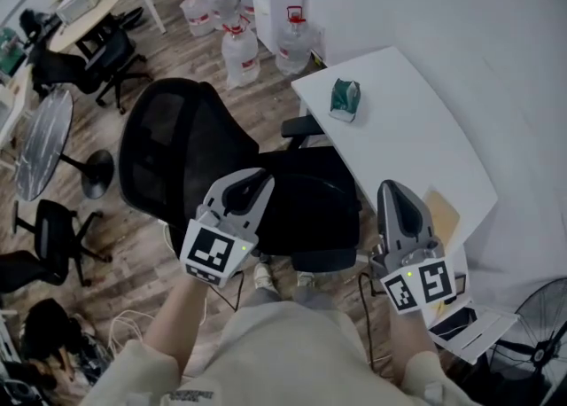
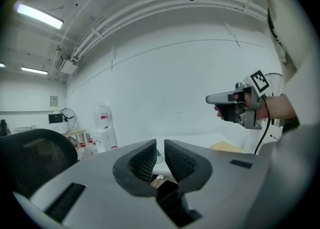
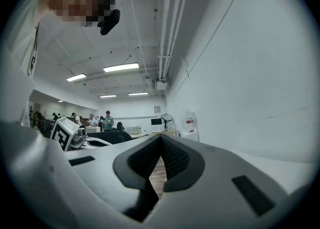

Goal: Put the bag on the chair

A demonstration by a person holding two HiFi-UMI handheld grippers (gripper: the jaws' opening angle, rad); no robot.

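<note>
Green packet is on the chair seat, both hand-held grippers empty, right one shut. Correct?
Not quite. The green packet lies on the white table, not on the chair; the head view shows it. The left hand-held gripper and right hand-held gripper are both empty, and the right one is shut.

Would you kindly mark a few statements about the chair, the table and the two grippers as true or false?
1. A black chair stands beside the white table. True.
2. The right gripper has its fingers wide apart. False: its fingers meet at the tips, with nothing between them.
3. A green packet lies on the table. True.
4. The left gripper grips something. False: only a narrow gap shows between its fingers, and nothing is in it.
5. The water jugs stand on the table. False: they stand on the floor.
</note>
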